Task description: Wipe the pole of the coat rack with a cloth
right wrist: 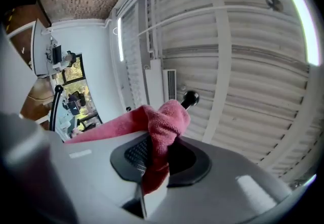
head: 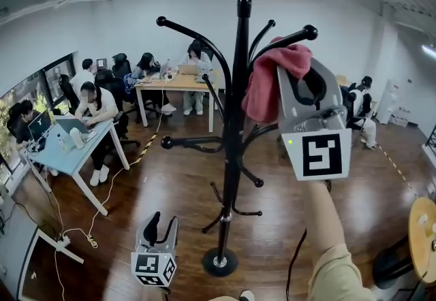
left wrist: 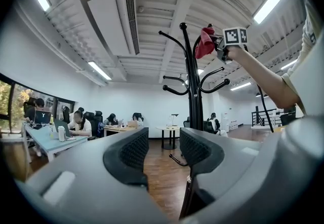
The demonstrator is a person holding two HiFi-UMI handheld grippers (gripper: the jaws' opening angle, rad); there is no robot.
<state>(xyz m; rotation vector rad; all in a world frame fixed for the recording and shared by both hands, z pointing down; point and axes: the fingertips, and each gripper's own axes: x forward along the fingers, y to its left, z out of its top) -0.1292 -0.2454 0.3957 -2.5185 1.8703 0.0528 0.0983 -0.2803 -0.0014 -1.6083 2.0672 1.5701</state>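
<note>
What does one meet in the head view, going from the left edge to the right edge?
A light blue desk → the left gripper → the coat rack pole → the pink cloth, held in the right gripper → a round wooden table at the right edge.
</note>
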